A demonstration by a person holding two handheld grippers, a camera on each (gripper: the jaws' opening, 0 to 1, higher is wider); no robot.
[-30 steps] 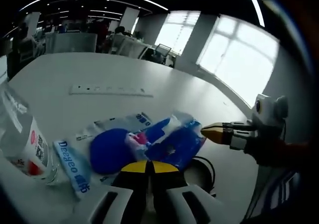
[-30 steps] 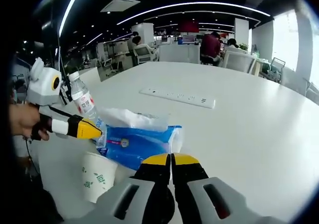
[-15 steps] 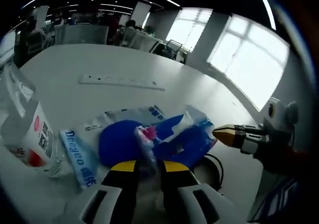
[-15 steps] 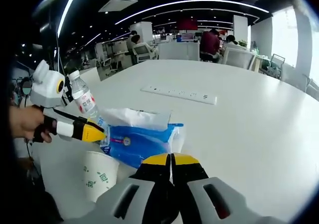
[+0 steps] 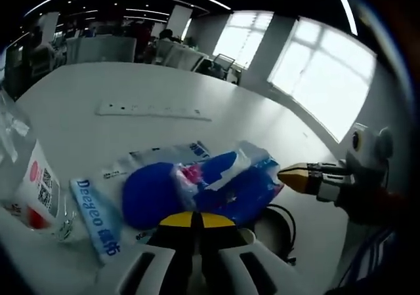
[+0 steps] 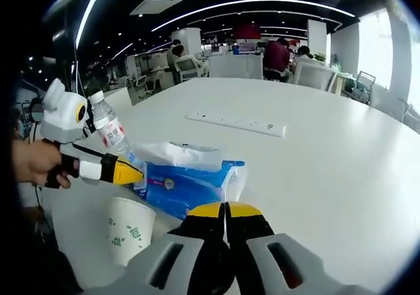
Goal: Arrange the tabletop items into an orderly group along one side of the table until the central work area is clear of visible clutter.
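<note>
Spreading across most of both views, the white table (image 6: pixel 328 151) runs from the lower foreground up to a distant office at the top of the frame. At the lower centre of the right gripper view lies the blue tissue pack (image 6: pixel 187 185), with a clear crinkled plastic bag (image 6: pixel 180 155) just behind it; in the left gripper view the same blue pack sits at lower centre, touching a flat white sachet printed in blue (image 5: pixel 97 217) at its left. A paper cup (image 6: pixel 130 229) stands at lower left of the right gripper view, just beside the pack. A water bottle (image 6: pixel 108 128) stands upright at the left, behind the left gripper (image 6: pixel 134 174), whose yellow tips are pressed together at the pack's left end, though I cannot tell if they pinch its wrapper. The right gripper (image 6: pixel 225 211) has its jaws pressed together with nothing between them, just short of the pack. A long white power strip (image 6: pixel 235 124) lies well apart, towards upper centre. A hand (image 6: pixel 36 162) holds the left gripper at the left edge.
</note>
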